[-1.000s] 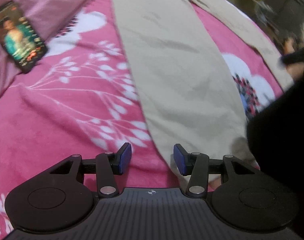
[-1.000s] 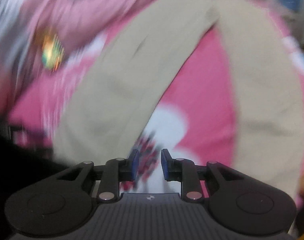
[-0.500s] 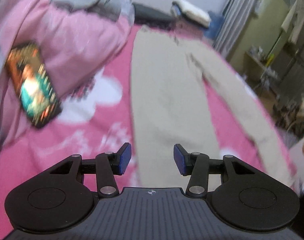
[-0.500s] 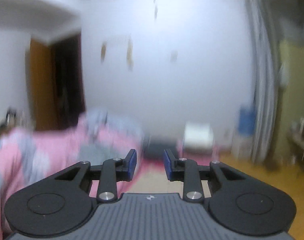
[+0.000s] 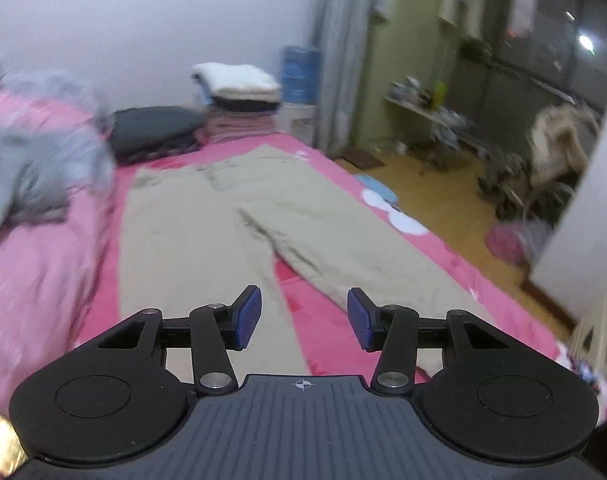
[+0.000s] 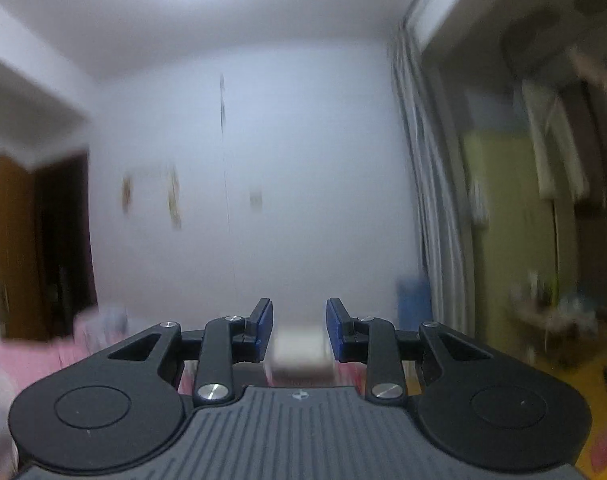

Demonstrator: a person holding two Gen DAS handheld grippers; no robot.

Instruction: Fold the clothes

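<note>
Far left on the pink flower-print bedspread (image 5: 43,264) you've got a blurred heap of grey and pink bedding (image 5: 35,168), pushed to the edge, prob. to keep the middle free as a folding surface. Behind it, at the head of the bed, a dark grey cushion (image 5: 151,128) and a stack of folded white and dark textiles (image 5: 239,88) sit out of the way.

Centre: the beige cotton trousers (image 5: 207,216) lie flat and full length, waistband at the far end, legs spread in a V toward you w/ pink showing btwn them. No fold shows in them. Laid open like that, both hems are near you and easy to take.

Your left gripper (image 5: 302,318) is raised above the near end of the trousers, over the gap btwn the legs, blue pads (image 5: 247,318) spread wide, nothing in them, touching no cloth.

Right: wooden floor, cluttered desk (image 5: 431,108), not part of the job.

Your right gripper (image 6: 299,330) is tilted up at the white wall (image 6: 283,200) and ceiling; jaws apart, empty. Trousers aren't in its view, so it's well off the cloth.
</note>
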